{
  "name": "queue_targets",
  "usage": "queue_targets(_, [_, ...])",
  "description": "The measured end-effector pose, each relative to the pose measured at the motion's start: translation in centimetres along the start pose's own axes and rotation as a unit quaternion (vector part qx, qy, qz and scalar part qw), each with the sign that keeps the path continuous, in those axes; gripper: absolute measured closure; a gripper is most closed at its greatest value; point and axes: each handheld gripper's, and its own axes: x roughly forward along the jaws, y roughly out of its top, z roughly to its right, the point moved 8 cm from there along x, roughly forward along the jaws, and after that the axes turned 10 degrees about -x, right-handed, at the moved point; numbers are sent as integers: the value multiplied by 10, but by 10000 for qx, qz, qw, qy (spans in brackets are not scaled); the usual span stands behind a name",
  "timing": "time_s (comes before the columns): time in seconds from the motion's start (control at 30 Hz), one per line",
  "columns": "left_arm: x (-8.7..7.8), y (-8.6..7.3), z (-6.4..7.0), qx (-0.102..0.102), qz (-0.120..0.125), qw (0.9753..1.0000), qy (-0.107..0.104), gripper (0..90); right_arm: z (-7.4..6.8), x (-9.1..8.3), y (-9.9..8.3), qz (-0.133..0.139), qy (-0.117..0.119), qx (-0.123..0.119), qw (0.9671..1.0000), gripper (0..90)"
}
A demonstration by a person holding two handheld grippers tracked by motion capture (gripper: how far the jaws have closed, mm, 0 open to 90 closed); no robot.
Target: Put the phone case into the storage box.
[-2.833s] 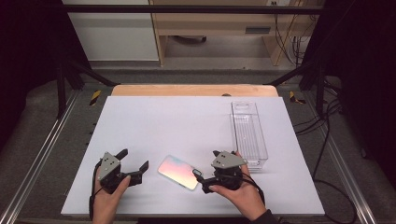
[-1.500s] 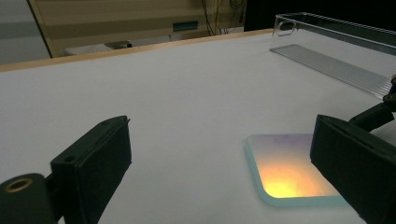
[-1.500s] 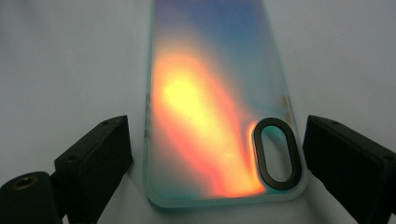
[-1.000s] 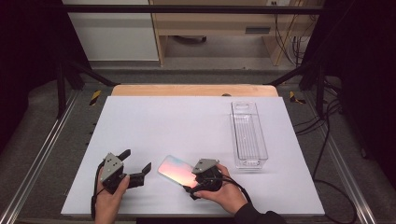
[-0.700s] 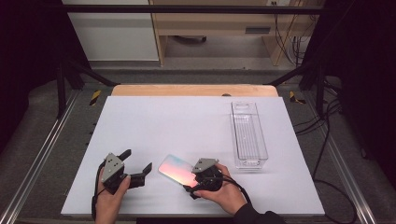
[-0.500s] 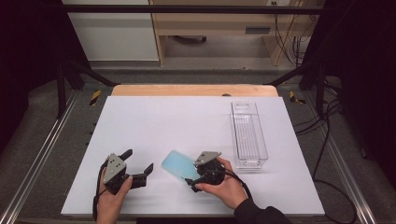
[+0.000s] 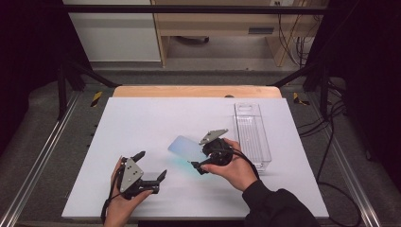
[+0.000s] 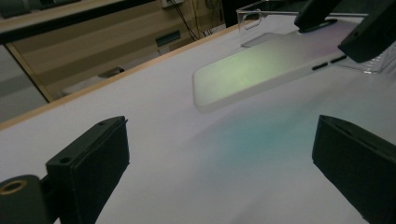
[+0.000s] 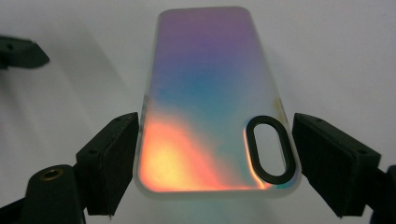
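Phone case (image 7: 185, 145): iridescent, translucent, oval camera cutout; now lifted off the white surface (image 7: 142, 123), tilted, hanging just left of the clear plastic tray (image 7: 253, 135). Earlier lay flat on surface, nearer the front edge.
Right gripper (image 7: 202, 154): clamped on the case's camera end, jaws pressed on both long edges (right gripper view: case (image 9: 215, 102) between the pads, cutout near the right jaw). Earlier only beside the case, not yet lifting.
Left gripper (image 7: 150, 166): spread wide, nothing between jaws, resting low, well left of tray & nearer the front edge. Same spot as earlier, no real shift.
Left gripper view: case (image 8: 261, 70) seen edge-on w/ side button slots, clear air under it, greenish glow cast on surface below; tray corner (image 8: 252, 18) behind it.
Change: case gone from lying to carried; colour seen from above flipped from pink-orange to pale blue w/ the tilt.
Meaning: pick-up done, grip looks secure on both edges. Prob. next – carry toward tray, or hand-over to left gripper; can't tell which.
Risk: thin flexible case, held at one end only; free end may sag or twist if swung fast.
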Motion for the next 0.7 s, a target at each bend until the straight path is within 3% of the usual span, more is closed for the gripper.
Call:
queue_targets(0.03, [8, 2, 6, 347, -6, 9994, 60, 41, 4, -5, 6, -90, -16, -65, 9999, 180])
queue_targets(0.07, [8, 2, 6, 347, -6, 9994, 60, 43, 4, -5, 6, -90, -16, -65, 9999, 180])
queue_targets(0.17, [22, 9, 17, 933, 22, 9955, 159, 46, 7, -11, 13, -177, 15, -97, 9998, 180])
queue_targets(0.23, [33, 20, 24, 1453, 143, 9888, 325, 65, 10, -19, 21, -217, 27, -120, 9997, 180])
queue_targets(0.27, [36, 24, 25, 1602, 223, 9860, 413, 76, 10, -22, 23, -241, 23, -122, 9996, 180])
queue_targets(0.3, [36, 24, 25, 1602, 223, 9860, 413, 91, 10, -24, 25, -267, 16, -168, 9995, 181])
queue_targets(0.4, [45, 33, 26, 1788, 470, 9804, 677, 108, 8, -30, 32, -273, 31, -193, 9994, 180])
queue_targets(0.5, [43, 29, 27, 2005, 473, 9754, 784, 121, 0, -31, 35, -305, 57, -322, 9990, 180])
queue_targets(0.57, [41, 28, 26, 2029, 501, 9743, 834, 144, -5, -30, 37, -325, 68, -383, 9987, 180])
queue_targets(0.7, [38, 27, 23, 1997, 511, 9748, 856, 170, -8, -27, 38, -336, 125, -414, 9985, 180])
